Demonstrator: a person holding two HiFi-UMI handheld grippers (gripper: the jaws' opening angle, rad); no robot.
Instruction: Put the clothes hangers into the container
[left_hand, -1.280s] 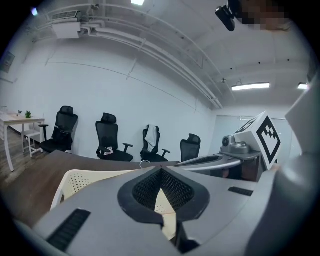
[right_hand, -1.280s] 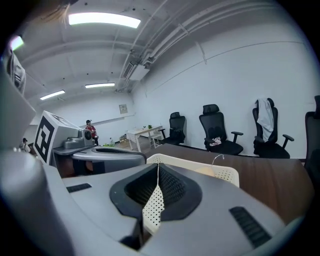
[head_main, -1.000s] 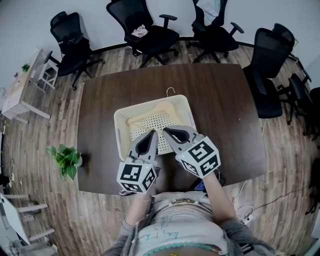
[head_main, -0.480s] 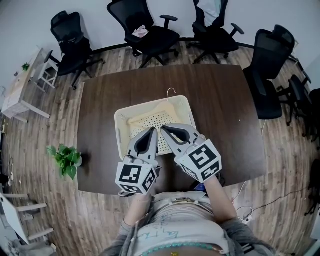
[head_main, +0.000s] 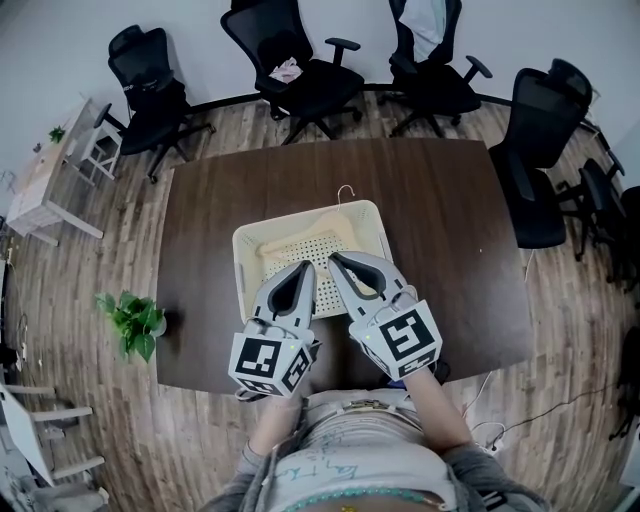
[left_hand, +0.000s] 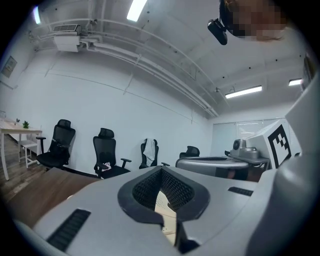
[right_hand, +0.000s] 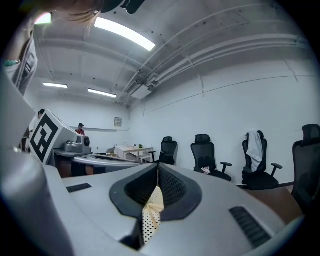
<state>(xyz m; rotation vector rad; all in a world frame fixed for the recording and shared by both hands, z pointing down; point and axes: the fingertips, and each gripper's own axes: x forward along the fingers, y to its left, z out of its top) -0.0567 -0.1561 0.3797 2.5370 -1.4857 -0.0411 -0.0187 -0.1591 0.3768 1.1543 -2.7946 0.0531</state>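
1. Left claw and right claw, both pressed together and empty, hover over the near side of the container at mid-bench.
2. The hanger lies just ahead inside it, with its long axis along the far wall and its hook end nearer the right claw.

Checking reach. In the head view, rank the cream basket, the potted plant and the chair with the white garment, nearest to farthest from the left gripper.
1. Cream basket, right at the left gripper.
2. Potted plant, floor at left.
3. Chair with white garment, far side.

dark wooden table bears a cream container.
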